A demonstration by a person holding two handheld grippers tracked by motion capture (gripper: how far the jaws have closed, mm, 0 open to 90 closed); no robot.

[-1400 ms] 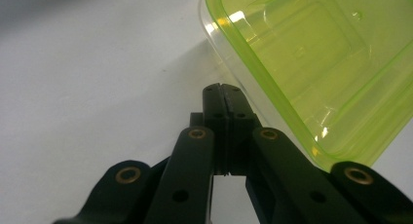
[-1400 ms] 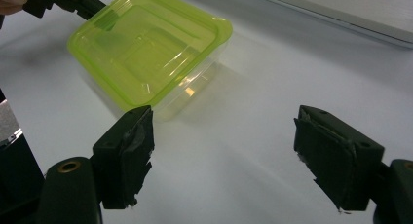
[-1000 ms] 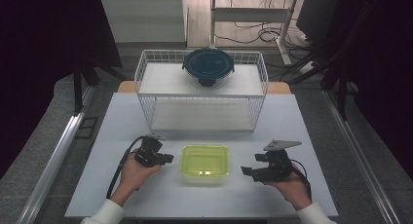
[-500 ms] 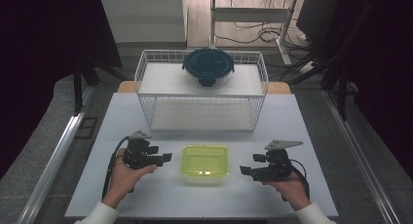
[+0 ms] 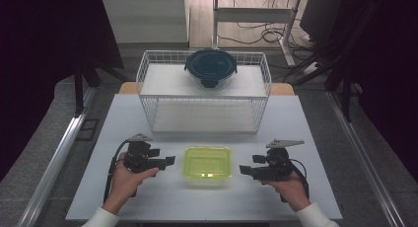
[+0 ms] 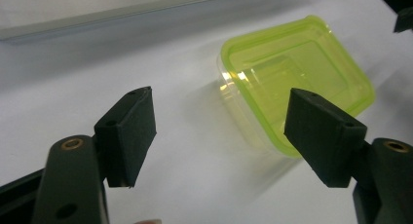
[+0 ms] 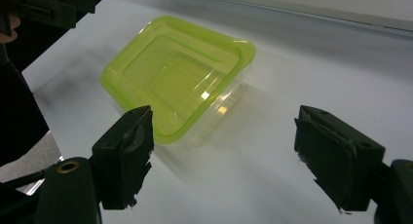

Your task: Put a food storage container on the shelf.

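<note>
High view gives me the lime-lidded container [image 5: 207, 162] sitting on the white table [image 5: 315, 123], between my two grippers and touching neither. My left gripper [image 5: 166, 161] sits just beside the container's left edge; its jaws have just been opening and now stand wide with nothing between them. My right gripper [image 5: 245, 170] hovers just off the container's right edge, jaws spread, also holding nothing. Behind, a wire basket [image 5: 204, 91] carries a dark-lidded round container [image 5: 210, 67] on its top.
</note>
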